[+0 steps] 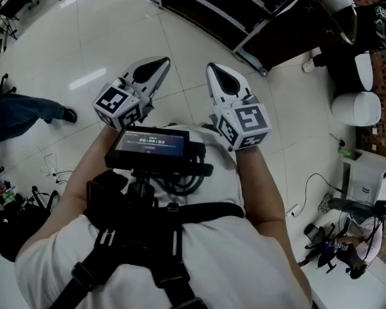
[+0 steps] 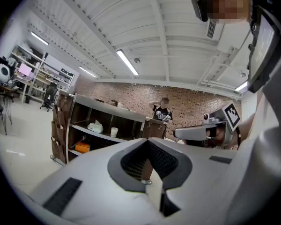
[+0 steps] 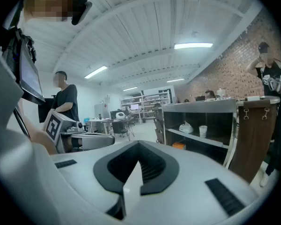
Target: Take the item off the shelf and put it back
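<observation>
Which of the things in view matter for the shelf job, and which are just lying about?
Job: shelf; on it a bag, cup and orange box; left gripper and right gripper, both shut, empty.
Lying about: stool, bystander, desks.

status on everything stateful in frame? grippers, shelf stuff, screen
left gripper: shut, empty
right gripper: shut, empty
shelf unit: standing, open-fronted
white cup: upright on the middle board
white bag: crumpled, beside the cup, apart from it
orange box: lying on the lower board
chest screen: lit
</observation>
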A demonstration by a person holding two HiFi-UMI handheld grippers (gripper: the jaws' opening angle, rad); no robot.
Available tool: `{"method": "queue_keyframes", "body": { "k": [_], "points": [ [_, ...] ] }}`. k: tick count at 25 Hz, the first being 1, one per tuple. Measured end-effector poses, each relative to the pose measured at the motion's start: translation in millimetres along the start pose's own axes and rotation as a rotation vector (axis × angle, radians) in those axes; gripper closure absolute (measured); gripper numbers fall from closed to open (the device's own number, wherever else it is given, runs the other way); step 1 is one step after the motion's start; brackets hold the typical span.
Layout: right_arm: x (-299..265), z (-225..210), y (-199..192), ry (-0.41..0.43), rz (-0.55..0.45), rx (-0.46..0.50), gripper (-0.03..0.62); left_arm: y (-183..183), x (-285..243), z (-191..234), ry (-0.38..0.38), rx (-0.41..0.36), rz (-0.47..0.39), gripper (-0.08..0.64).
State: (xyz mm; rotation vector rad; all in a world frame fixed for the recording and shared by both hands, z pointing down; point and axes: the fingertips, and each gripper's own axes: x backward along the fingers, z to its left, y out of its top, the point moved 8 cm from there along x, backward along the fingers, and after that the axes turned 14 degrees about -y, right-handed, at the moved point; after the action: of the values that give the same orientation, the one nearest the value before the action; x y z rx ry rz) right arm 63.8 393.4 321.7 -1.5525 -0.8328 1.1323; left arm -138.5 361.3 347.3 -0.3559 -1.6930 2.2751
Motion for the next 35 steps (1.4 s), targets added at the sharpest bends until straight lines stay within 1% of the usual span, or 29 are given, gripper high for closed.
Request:
{"method": "queue_keyframes", "body": {
  "k": [8,11,15,20,22,25,30,32,35],
  "points": [
    [-5.7,4.6,-1.6,0.023,0.012,-0.004,0.584,-4.5,10.8,5.0,0.048,-0.007,-0.010,0.560],
    [-16.3,3.8,-1.2,0.039,0.015,-0.011,0.584,-3.0,13.1,9.4,0.069,-0.014,-0.014,0.560],
    [-46.5,2.9,-6.9,0.078,0.034,-0.033,0.584,-1.7,18.7,26.3,0.116,-0.021,-0.004,0.560],
    [-102.6,-3.1,-20.9,0.162,0.065,-0.052,0.584,-11.7,26.9,62.5,0.209,-0.014,0.027,0.560],
    [-127.0,-9.5,-20.3,0.196,0.076,-0.060,0.584,-13.0,25.1,79.3,0.239,-0.016,0.037,0.560],
    [-169.4,-29.7,-11.5,0.239,0.085,-0.065,0.584,9.3,0.4,102.6,0.279,0.008,0.021,0.560],
    [-234.0,-63.3,5.5,0.335,0.108,-0.091,0.584,29.4,-38.3,151.0,0.341,0.033,0.058,0.560],
    [-255.3,-82.1,12.6,0.350,0.106,-0.085,0.584,33.1,-60.0,171.4,0.345,0.049,0.075,0.560],
    [-284.6,-113.8,19.1,0.347,0.104,-0.093,0.584,42.8,-97.4,200.8,0.330,0.056,0.107,0.560]
  ]
}}
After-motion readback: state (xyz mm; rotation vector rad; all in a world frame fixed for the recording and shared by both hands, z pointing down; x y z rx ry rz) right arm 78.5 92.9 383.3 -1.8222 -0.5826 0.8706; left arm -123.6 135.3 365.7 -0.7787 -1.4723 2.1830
